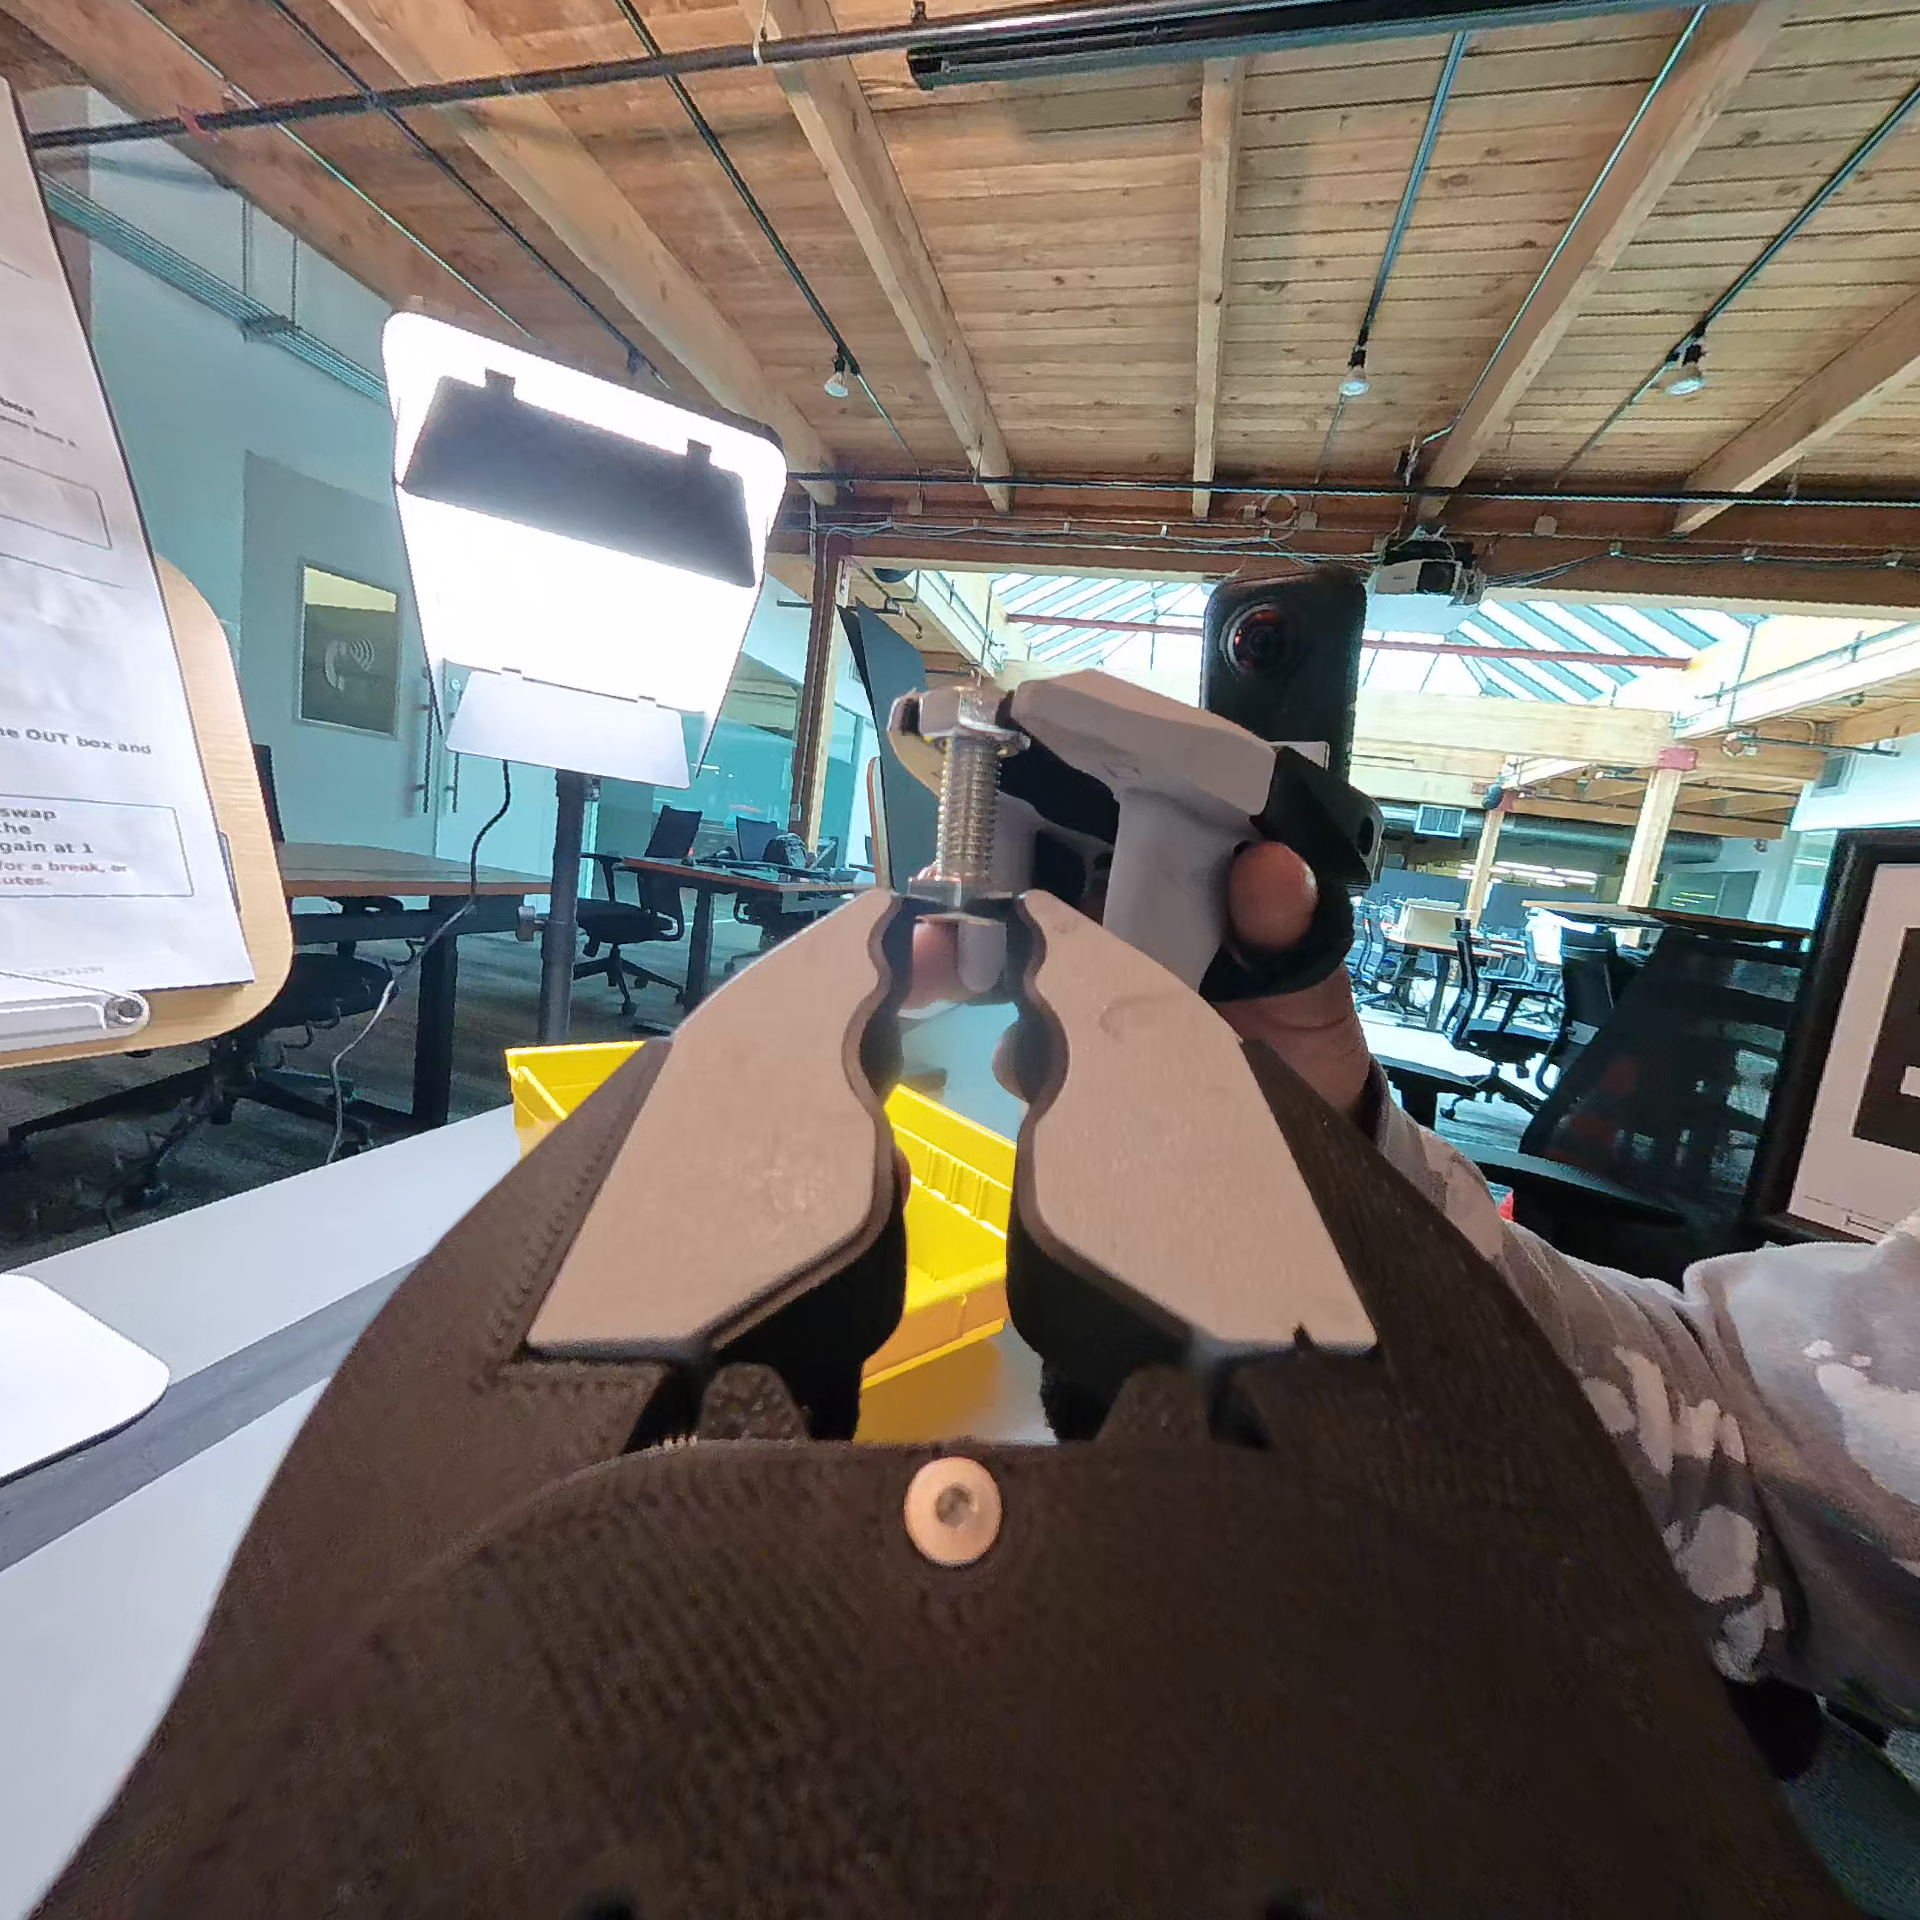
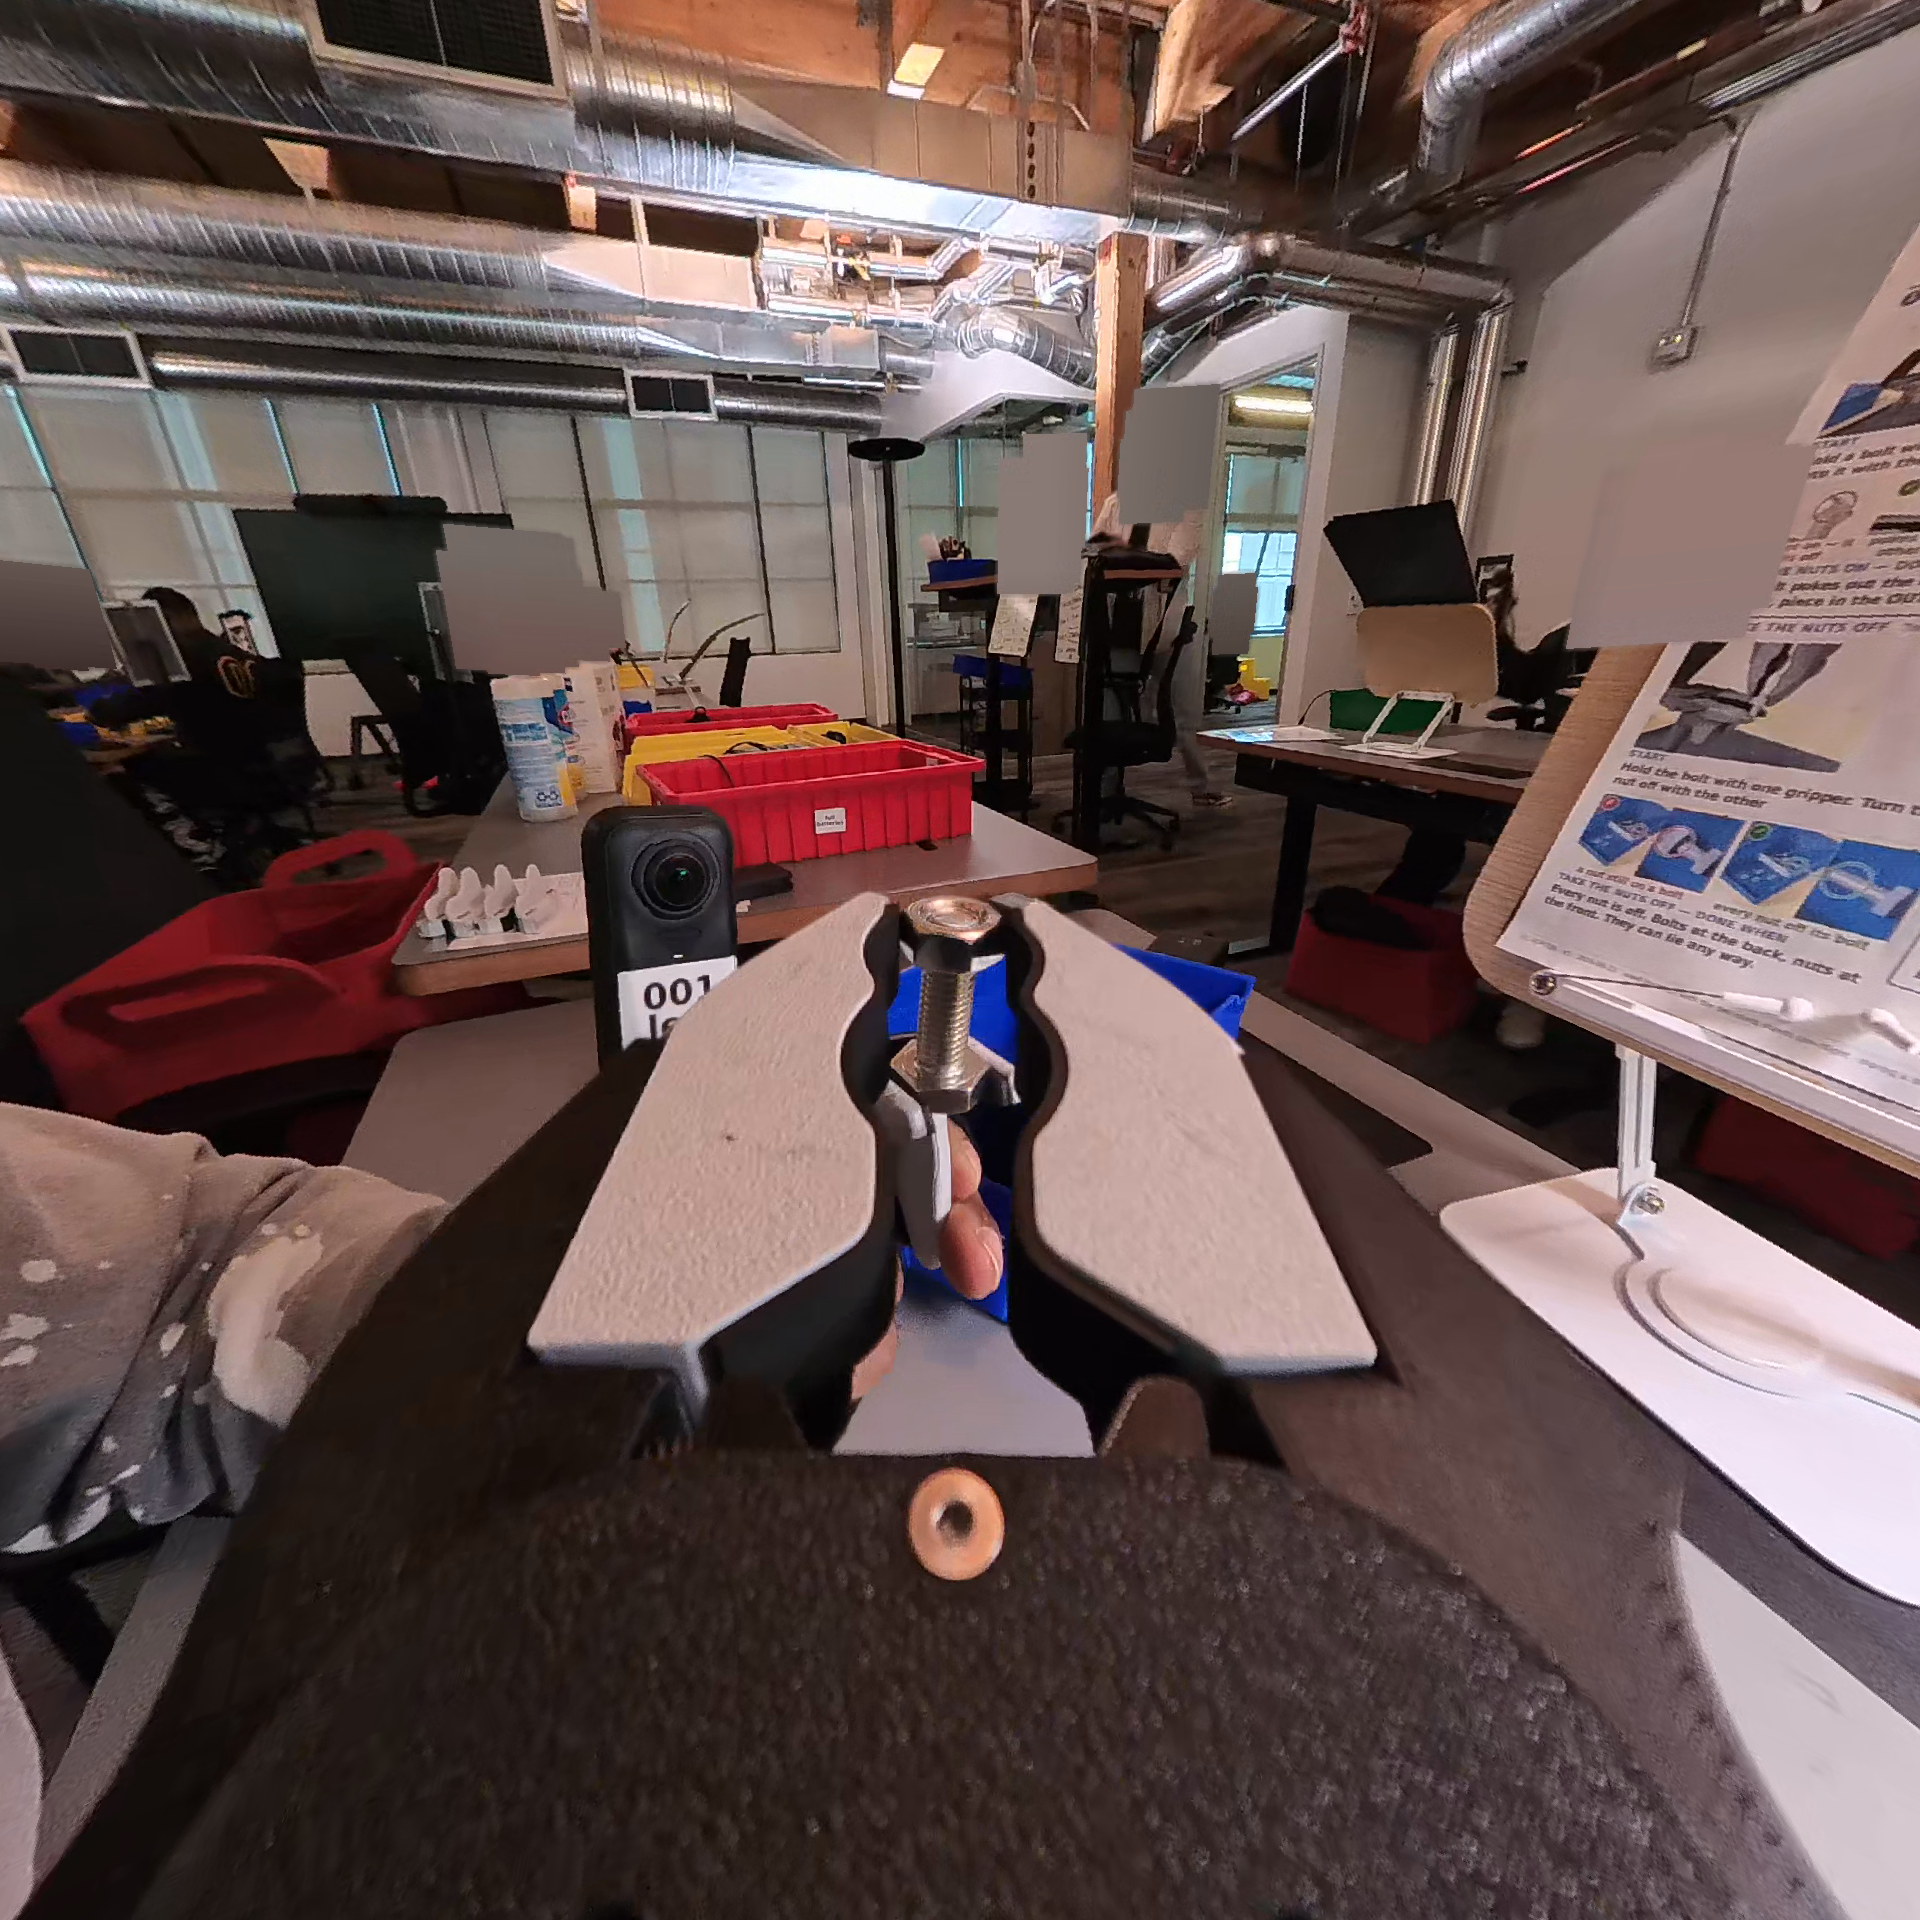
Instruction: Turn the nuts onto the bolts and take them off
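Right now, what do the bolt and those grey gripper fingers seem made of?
The bolt looks like bright plated steel: shiny silver threads with sharp glints. The grey fingers look like matte plastic, probably printed: a grainy, dull surface without shine. The nut looks like the same shiny metal.

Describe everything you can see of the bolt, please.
The bolt is silvery metal with a hex head and a threaded shank. It is held in the air, upright in the left wrist view. The right gripper is shut on its head; the left gripper is shut on the nut threaded near its other end.
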`<state>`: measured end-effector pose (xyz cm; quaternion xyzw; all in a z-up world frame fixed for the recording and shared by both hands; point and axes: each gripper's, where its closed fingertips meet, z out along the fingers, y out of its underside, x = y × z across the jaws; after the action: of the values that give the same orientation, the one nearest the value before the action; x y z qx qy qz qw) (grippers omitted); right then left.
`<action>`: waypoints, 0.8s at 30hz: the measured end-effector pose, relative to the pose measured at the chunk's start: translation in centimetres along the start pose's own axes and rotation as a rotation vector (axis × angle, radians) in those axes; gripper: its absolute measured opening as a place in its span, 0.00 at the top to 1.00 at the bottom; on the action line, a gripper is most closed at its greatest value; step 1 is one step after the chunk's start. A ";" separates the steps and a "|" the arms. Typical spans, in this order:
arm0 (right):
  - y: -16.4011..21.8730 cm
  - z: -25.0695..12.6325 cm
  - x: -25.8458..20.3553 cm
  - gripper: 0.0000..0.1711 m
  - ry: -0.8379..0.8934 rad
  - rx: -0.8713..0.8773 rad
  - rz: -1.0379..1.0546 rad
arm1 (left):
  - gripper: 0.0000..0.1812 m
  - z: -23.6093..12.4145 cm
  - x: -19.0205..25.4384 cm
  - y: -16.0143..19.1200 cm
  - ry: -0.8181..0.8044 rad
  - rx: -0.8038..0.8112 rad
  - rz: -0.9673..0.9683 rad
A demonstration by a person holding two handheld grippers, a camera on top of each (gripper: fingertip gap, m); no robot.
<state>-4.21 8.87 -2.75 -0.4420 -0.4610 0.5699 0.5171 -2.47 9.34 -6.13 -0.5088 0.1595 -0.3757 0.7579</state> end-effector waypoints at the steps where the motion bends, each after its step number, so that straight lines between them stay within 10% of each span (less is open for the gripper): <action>1: 0.1 -0.1 0.0 0.89 -0.008 -0.009 0.003 | 0.90 0.1 0.0 0.1 0.009 -0.010 -0.007; 24: 0.6 -0.3 -0.1 0.89 -0.053 -0.044 -0.015 | 0.90 0.0 0.1 0.6 0.037 -0.046 0.011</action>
<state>-4.05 8.81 -3.39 -0.4344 -0.4903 0.5674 0.4990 -2.19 9.35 -6.62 -0.5182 0.1849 -0.3769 0.7452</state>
